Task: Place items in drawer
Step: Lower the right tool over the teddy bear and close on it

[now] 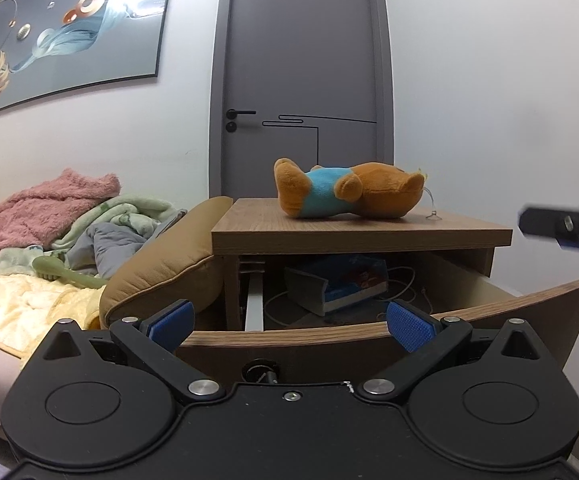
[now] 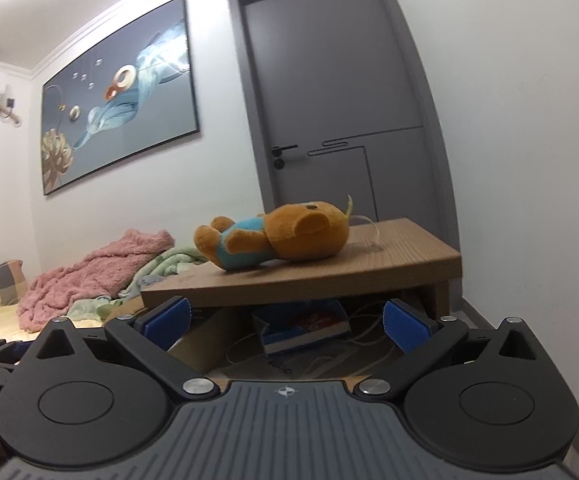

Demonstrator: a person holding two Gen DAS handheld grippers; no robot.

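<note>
Nightstand [image 1: 361,236] beside bed; drawer [image 1: 489,312] below hangs open, book and cables inside. Plush bear [image 1: 349,192] lies on its side on nightstand top. Likely light, soft, squashy; pinch blue torso. Left gripper [image 1: 291,326], right gripper [image 2: 287,322]: fingers wide, empty.

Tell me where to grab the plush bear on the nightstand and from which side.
Grip the bear across its blue-shirted belly, coming from the front, just above the nightstand top. It lies on its side along the front edge, so the soft, narrow middle faces the open right claw; the head looks too wide.
</note>
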